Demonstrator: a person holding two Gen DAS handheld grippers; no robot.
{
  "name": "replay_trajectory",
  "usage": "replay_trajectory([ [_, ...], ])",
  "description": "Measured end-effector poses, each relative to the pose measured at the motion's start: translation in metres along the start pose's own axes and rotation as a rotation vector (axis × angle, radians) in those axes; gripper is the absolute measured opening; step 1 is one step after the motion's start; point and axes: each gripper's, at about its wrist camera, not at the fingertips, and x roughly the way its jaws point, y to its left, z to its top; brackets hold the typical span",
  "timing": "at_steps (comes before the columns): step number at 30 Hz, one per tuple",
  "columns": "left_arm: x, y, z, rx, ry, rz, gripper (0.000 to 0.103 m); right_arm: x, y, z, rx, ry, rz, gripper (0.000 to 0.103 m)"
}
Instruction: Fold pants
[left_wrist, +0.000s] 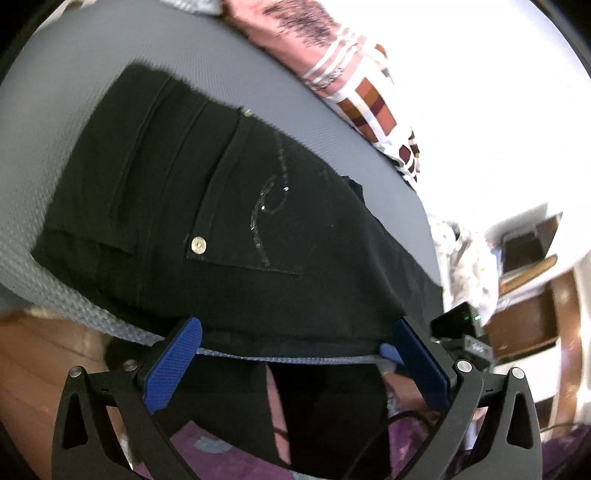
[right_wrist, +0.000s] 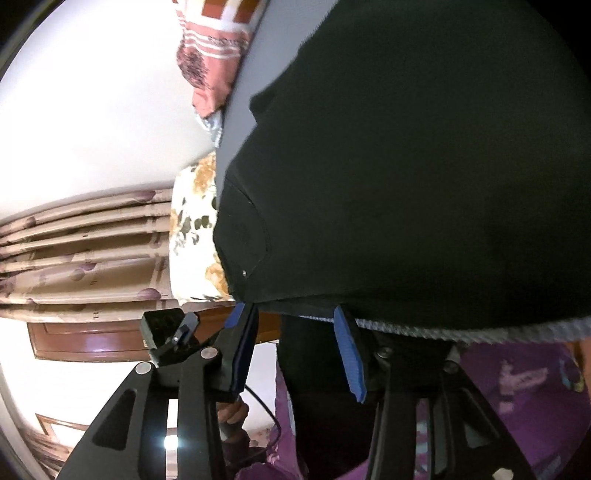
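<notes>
- Left wrist view, nearest: left gripper, black frame with blue textured pads, jaws spread wide, nothing between them. Both tips sit at the near edge of the black denim pants; whether they touch the cloth, cannot tell.
- Below the jaws: purple patterned fabric and a dark hanging length of cloth, seemingly part of the pants draping off the edge.
- Pants lie folded on a grey textured mat, back pocket up. Only this view shows the pocket: brass rivet at its corner and a sparkly curved stitch design.
- Beyond the mat: pink and brown striped blanket with checked squares, then a bright white wall. Far right, brown wooden shelving, blurred.
- Right wrist view, nearest: right gripper, same black frame, blue pads, jaws apart though narrower than the left. Tips meet the lower edge of the pants, near the mat's pale rim; grip on cloth not evident.
- Pants fill most of this view as a dark mass; a curved front-pocket seam shows at the left corner.
- Only here: floral white and orange cloth just beside the pants, pleated beige curtain with purple spots farther off, brown wooden panel under it.
</notes>
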Motion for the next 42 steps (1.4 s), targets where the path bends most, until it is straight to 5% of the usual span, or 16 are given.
replay_trajectory([
  [10,0.005,0.004,0.001,-0.023,0.002,-0.004,0.103,0.028,0.002,0.008,0.050,0.005,-0.029,0.039],
  [13,0.001,0.002,0.001,-0.005,-0.016,0.013,0.103,0.035,0.006,0.009,0.012,-0.006,-0.095,0.008],
  [15,0.000,0.000,0.001,0.011,-0.020,0.033,0.103,0.036,-0.002,0.009,0.042,-0.008,-0.091,0.001],
  [19,-0.004,-0.001,0.002,0.044,-0.040,0.096,0.103,0.032,0.000,0.004,0.031,-0.009,-0.064,0.003],
  [23,-0.011,0.008,0.005,0.009,-0.052,0.095,0.103,0.029,0.012,-0.005,0.005,0.020,-0.023,0.003],
  [28,-0.019,0.012,0.007,-0.011,-0.064,0.101,0.103,0.036,0.012,-0.009,-0.011,0.052,-0.072,0.003],
  [32,-0.032,0.005,0.006,0.016,-0.092,0.122,0.103,0.043,0.016,-0.008,-0.017,0.107,-0.010,0.011],
  [35,-0.034,0.009,0.007,-0.011,-0.093,0.092,0.103,0.044,0.015,-0.003,-0.005,0.068,-0.053,0.028],
  [42,-0.026,0.017,0.005,-0.035,-0.077,0.084,0.103,0.045,0.003,0.004,0.110,0.006,-0.072,0.026],
])
